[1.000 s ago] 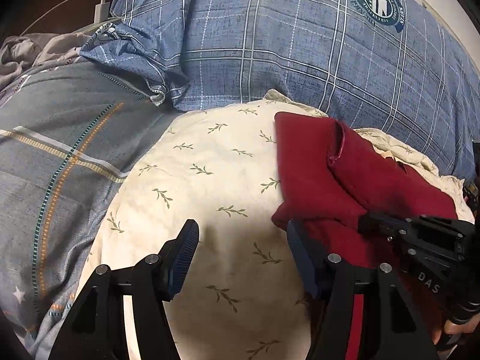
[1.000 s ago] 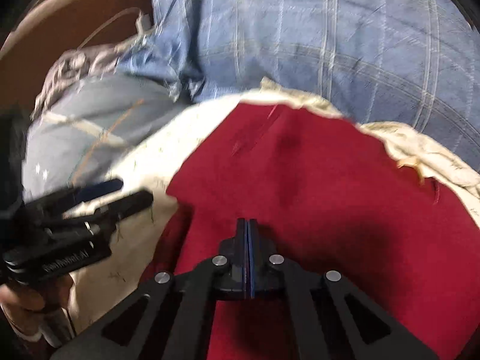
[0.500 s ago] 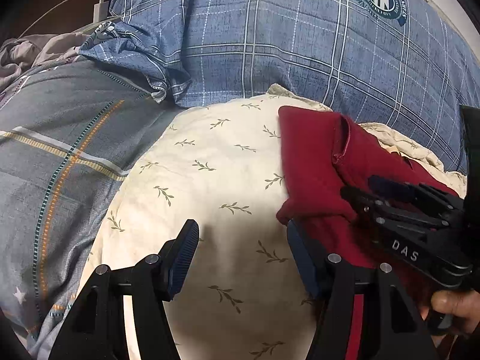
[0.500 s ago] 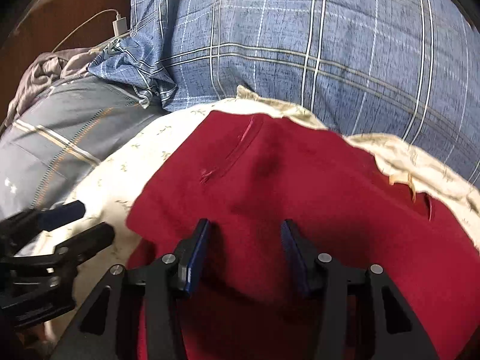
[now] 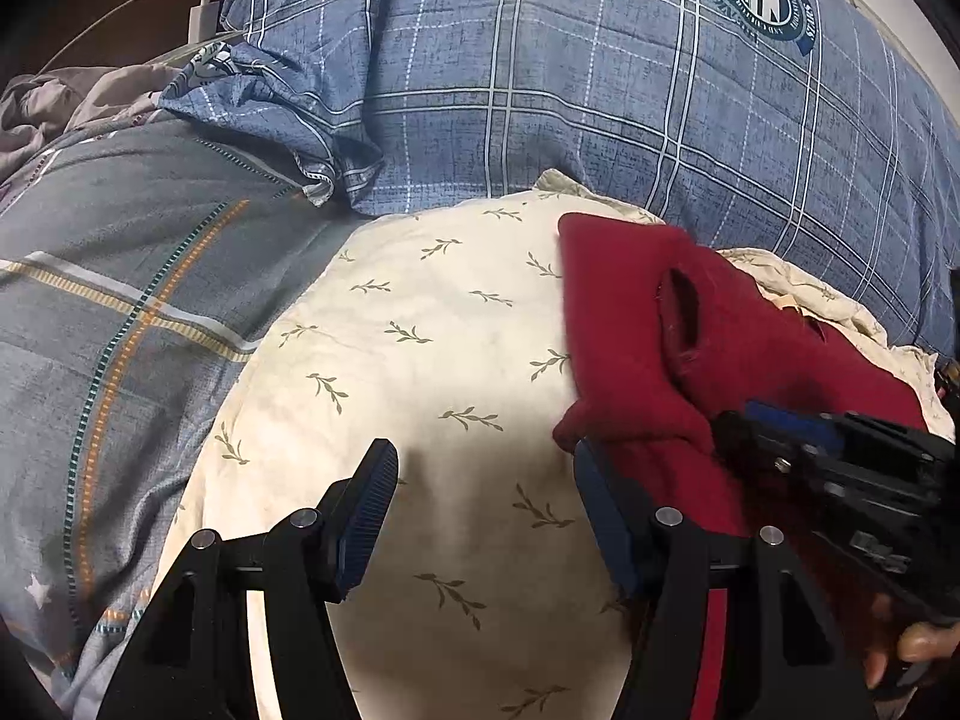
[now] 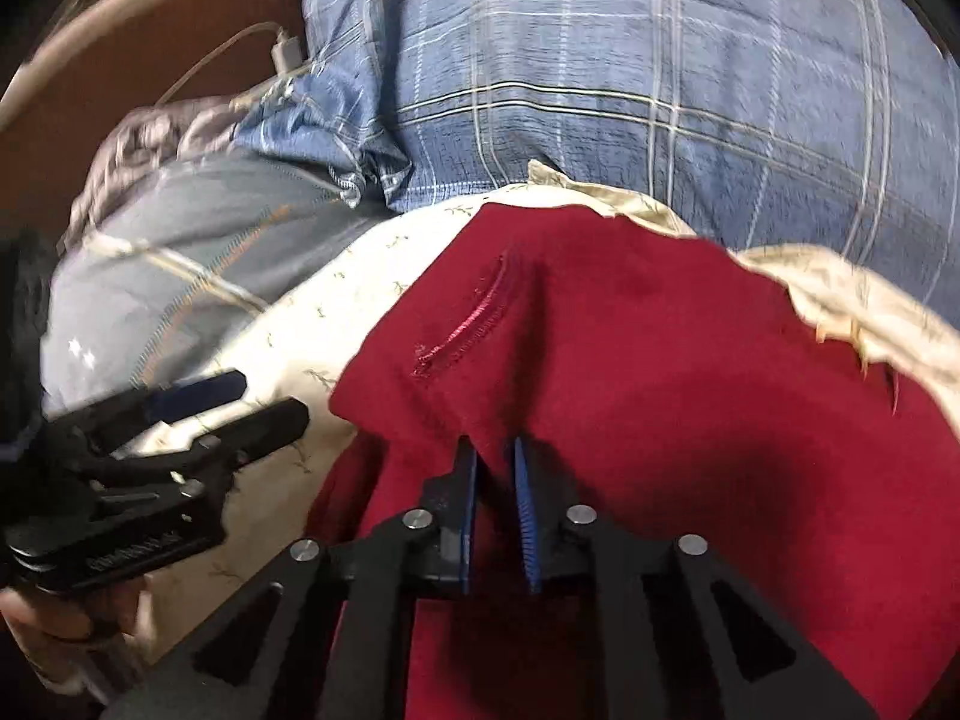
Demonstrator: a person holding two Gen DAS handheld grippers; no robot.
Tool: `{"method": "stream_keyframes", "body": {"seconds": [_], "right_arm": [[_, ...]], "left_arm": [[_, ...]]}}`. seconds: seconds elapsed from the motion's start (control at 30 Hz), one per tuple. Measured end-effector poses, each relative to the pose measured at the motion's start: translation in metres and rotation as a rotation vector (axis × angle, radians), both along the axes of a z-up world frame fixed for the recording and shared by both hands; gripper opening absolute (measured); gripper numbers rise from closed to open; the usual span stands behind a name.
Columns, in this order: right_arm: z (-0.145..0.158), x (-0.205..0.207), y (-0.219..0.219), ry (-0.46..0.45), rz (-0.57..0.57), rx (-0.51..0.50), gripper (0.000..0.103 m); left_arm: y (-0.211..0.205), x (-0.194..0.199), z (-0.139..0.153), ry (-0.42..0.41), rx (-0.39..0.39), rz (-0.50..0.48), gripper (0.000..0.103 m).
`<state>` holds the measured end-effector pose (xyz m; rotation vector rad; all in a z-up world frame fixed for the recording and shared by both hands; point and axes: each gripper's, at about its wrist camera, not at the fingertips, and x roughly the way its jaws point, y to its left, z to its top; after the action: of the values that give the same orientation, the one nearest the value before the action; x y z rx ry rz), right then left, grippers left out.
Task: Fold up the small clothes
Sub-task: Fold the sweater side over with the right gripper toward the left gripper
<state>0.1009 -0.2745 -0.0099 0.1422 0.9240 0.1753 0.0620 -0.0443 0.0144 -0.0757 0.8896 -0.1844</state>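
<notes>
Left hand-held gripper (image 5: 483, 516): black angular frame, silver round screws, ribbed dark-blue pads (image 5: 367, 516). Right hand-held gripper (image 6: 493, 498): same black frame, silver screws, blue ribbed pads; white lettering on side, blurred.

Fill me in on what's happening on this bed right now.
A person holding a gripper in each hand is folding a red garment that lies on a cream leaf-print pillow. The right gripper is down at the garment with red fabric between its narrowly parted fingers. The left gripper is open over bare pillow beside the garment's edge, holding nothing. Blue plaid bedding lies behind.
</notes>
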Motion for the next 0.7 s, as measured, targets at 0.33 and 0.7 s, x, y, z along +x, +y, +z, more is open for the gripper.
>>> {"method": "stream_keyframes", "body": {"seconds": [0.33,0.7], "right_arm": [[0.019,-0.077,-0.053,-0.053,-0.201,-0.043,0.05],[0.005,-0.157,-0.174,-0.01,-0.531,-0.01,0.051]], "left_arm": [[-0.003,-0.009,0.006,-0.026,-0.009,-0.022,0.061],[-0.02,-0.029,0.007,-0.055,0.022,-0.056,0.061]]}}
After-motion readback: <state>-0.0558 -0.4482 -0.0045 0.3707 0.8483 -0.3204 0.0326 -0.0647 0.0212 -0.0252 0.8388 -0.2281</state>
